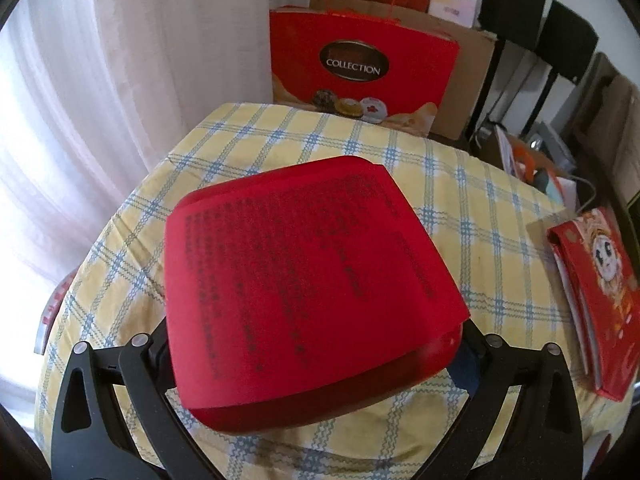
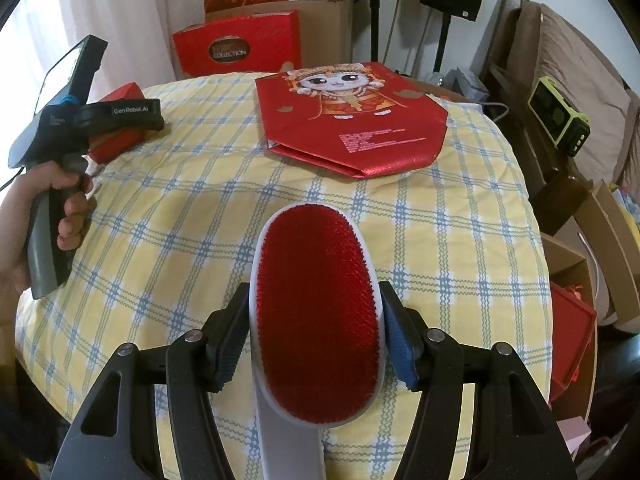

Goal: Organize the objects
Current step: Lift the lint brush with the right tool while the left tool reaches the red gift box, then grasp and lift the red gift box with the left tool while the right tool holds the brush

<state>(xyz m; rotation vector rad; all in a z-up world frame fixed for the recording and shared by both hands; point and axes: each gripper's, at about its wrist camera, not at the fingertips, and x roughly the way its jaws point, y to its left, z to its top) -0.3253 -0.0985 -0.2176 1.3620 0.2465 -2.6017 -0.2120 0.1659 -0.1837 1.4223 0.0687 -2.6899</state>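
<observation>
A red box printed with black text sits tilted between the jaws of my left gripper, which is shut on it just above the checked tablecloth. The right wrist view shows that same gripper in a person's hand at the table's left edge, with the red box in it. My right gripper is shut on a lint brush with a red bristle pad and a white handle. Its pads press on the brush's sides. A flat red paper bag with a cartoon figure lies at the far side of the table.
A red "Collection" gift box stands behind the table against a cardboard box. Curtains hang on the left. Black chairs, boxes and a green-edged device crowd the right side. The flat paper bag lies near the table's right edge.
</observation>
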